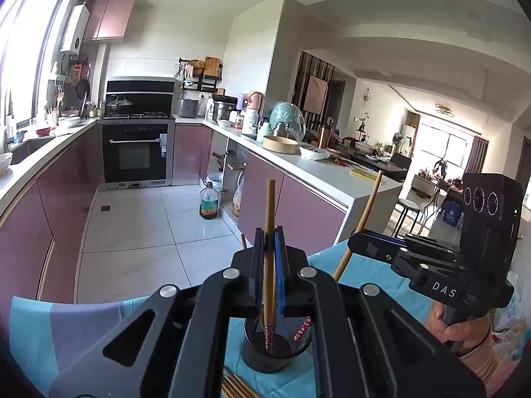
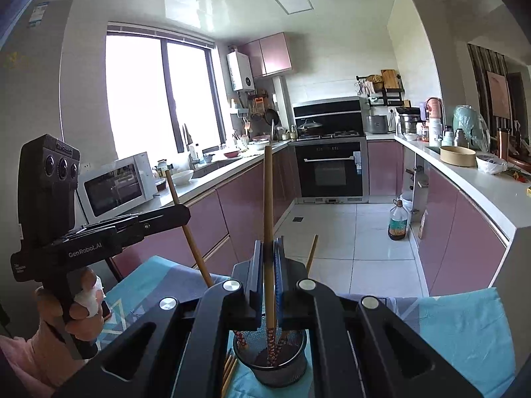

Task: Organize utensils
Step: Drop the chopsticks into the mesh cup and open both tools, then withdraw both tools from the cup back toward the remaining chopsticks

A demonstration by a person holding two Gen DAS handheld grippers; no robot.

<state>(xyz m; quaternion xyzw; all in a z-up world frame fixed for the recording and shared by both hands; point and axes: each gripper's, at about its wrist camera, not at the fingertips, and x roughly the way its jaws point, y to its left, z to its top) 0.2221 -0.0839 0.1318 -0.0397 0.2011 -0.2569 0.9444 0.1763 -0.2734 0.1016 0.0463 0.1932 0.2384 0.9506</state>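
Left wrist view: left tool (image 1: pixel 269 252) closed on one long bamboo chopstick with a red patterned tip (image 1: pixel 269 232), held upright, its patterned end down inside the round black wire-mesh cup (image 1: pixel 275 348). The cup stands on the desk, which is covered by a blue and grey patterned cloth (image 1: pixel 66 325). The right tool (image 1: pixel 356 237) shows at right, clamped on a second bamboo chopstick (image 1: pixel 365 212) that leans over the cup.

Right wrist view: right tool (image 2: pixel 268 255) shut on that second chopstick (image 2: pixel 268 199), red patterned end reaching into the mesh cup (image 2: pixel 270 361). At least one more chopstick already stands loose in the cup, top poking out behind the right tool (image 2: pixel 312 252).

Progress, as I judge it: partway. Some chopsticks are in the cup, two more are being lowered in and not yet released. A bundle of plain bamboo chopsticks (image 1: pixel 237 386) lies flat on the cloth just beside the cup's base, so more loading remains. Exact count unclear; tool bodies hide much of the desk.

Look of the pieces: slender, straight, tan shafts, red-and-white decorated bands at one end. Cup is see-through mesh, upright, steady.
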